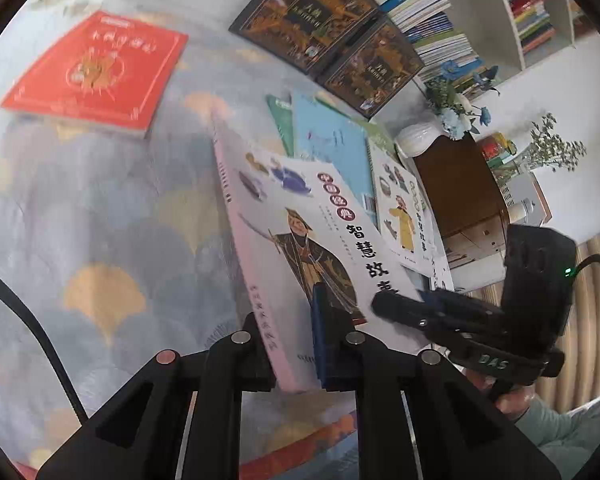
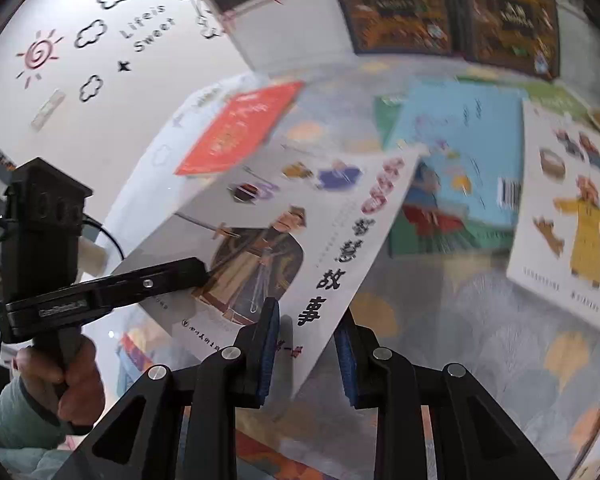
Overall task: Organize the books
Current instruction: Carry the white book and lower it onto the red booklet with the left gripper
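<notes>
So: white book (image 1: pixel 300 240) is tilted up off the patterned cloth (image 1: pixel 100 240), gripped at its near edge from both sides. Left gripper (image 1: pixel 296 344) is clamped narrow on the spine-side corner, pink spine between the pads. Right gripper (image 2: pixel 306 352) has its jaws on the other near corner; in its own view the left pad sits on the cover, the right pad is behind the page edge, so it's holding the same book. Right jaws have just been closing down onto it

Person's hand (image 2: pixel 66 384) wraps the left gripper's handle in the right view

Further out on the cloth: red book (image 1: pixel 96 72) flat at far left, well apart. Blue book (image 1: pixel 332 140) lies just behind the white book, over a green one (image 1: pixel 280 116). Another white-cover book (image 1: pixel 400 208) lies to the right, partly over the blue book. Two dark books (image 1: pixel 328 36) stand side by side at the far edge, against a bookshelf (image 1: pixel 480 12). Right of them, a vase with blue flowers (image 1: pixel 448 120)
</notes>
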The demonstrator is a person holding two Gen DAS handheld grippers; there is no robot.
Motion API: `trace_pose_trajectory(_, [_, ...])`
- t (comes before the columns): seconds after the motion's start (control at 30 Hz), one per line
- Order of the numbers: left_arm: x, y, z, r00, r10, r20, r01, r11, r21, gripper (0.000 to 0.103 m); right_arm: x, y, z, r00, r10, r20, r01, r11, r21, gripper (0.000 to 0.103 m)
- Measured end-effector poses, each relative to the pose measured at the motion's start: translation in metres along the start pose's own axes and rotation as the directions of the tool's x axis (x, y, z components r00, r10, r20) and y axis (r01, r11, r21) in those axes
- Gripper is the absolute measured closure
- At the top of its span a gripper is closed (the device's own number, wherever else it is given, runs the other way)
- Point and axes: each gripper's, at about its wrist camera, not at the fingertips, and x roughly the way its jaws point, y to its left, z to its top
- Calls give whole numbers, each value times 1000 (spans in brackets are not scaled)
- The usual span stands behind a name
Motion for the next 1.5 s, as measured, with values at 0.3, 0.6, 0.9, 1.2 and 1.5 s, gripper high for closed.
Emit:
trace_pose_trajectory(0.3, [-41, 1, 44, 991, 4, 134, -8, 999, 33, 89, -2, 32, 65, 998, 36, 59, -29, 993, -111, 77])
trace_pose_trajectory(0.6, [-66, 49, 112, 964, 91, 251, -103, 994, 34, 89, 51, 75, 145, 995, 56, 86, -36, 976, -215, 76])
trace_pose_trajectory(0.9, [-48, 103, 155, 954, 186, 233, -191, 982, -2, 87, 119, 89, 196, 996, 78, 33, -71, 980, -186, 76])
trace_pose_trajectory(1.2, [-32, 153, 165, 973, 146, 178, -132, 987, -89, 87, 169, 86, 205, 994, 93, -49, -99, 986, -136, 76])
trace_pose_trajectory(1.5, [-28, 175, 158, 972, 192, 137, -169, 972, -165, 81, 189, 91, 202, 991, 82, -108, -95, 988, -122, 76])
